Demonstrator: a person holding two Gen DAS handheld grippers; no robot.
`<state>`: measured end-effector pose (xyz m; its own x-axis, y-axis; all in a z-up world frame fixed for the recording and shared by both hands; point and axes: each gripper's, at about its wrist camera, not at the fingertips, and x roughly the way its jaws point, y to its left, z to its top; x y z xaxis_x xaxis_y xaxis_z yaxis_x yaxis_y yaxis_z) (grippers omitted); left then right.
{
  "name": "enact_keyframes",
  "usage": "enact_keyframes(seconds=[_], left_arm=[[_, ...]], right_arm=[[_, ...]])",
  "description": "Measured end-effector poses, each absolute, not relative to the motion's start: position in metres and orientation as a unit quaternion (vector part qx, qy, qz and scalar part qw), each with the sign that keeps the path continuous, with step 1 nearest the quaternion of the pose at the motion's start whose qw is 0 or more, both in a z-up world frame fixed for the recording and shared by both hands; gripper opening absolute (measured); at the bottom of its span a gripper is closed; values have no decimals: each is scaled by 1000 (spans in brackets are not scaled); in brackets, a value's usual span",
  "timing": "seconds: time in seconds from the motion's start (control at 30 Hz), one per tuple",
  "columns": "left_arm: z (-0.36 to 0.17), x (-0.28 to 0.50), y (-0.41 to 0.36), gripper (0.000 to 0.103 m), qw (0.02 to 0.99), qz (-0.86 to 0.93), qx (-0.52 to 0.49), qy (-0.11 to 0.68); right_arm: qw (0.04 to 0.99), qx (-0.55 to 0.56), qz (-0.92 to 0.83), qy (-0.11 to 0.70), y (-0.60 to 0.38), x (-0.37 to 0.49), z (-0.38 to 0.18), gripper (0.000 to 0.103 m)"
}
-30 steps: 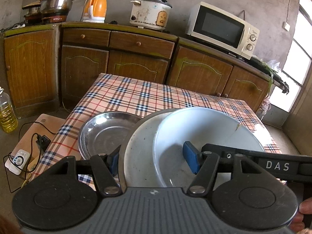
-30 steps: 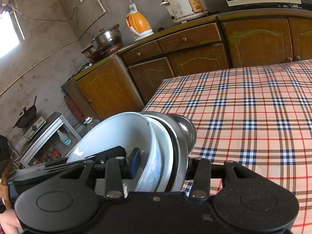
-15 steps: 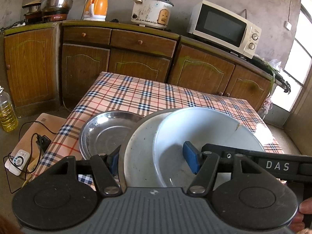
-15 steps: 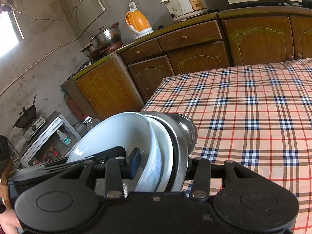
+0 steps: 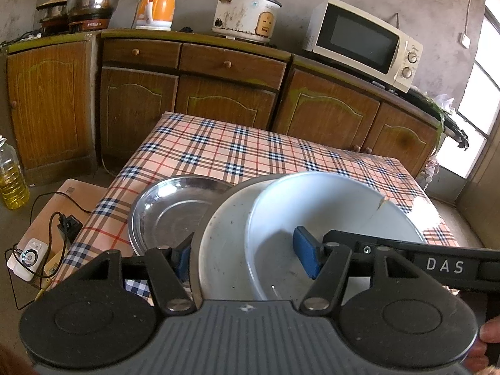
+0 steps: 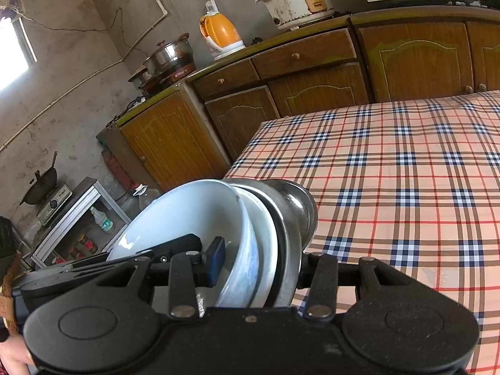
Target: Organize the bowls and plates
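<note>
A nested stack of dishes hangs tilted over the near left corner of the checked table (image 5: 237, 153). The stack is a white bowl (image 5: 315, 209) inside a greyish white plate (image 5: 225, 243), backed by a steel dish (image 5: 175, 212). My left gripper (image 5: 245, 257) is shut on it, one blue pad (image 5: 307, 256) inside the bowl and the other behind the plate's rim. In the right wrist view the white bowl (image 6: 187, 215), white plate (image 6: 265, 237) and steel dish (image 6: 293, 209) stand almost on edge. My right gripper (image 6: 262, 265) is shut on them, one pad (image 6: 217, 261) in the bowl.
Wooden cabinets (image 5: 225, 87) run behind the table, bearing a microwave (image 5: 362, 40), rice cooker (image 5: 247, 12), orange kettle (image 5: 157, 7) and steel pot (image 5: 92, 0). An oil bottle (image 5: 11, 178) and cables (image 5: 56, 222) lie on the floor at the left.
</note>
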<state>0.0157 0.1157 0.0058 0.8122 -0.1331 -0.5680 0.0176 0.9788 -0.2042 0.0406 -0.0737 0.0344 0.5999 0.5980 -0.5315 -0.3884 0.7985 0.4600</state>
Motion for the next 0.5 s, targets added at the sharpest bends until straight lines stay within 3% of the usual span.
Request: enact_keyframes(seconds=[0.5], left_arm=[[0, 25, 122, 65, 945, -35, -96, 312]], right_arm=[[878, 151, 281, 357, -65, 50, 30, 51]])
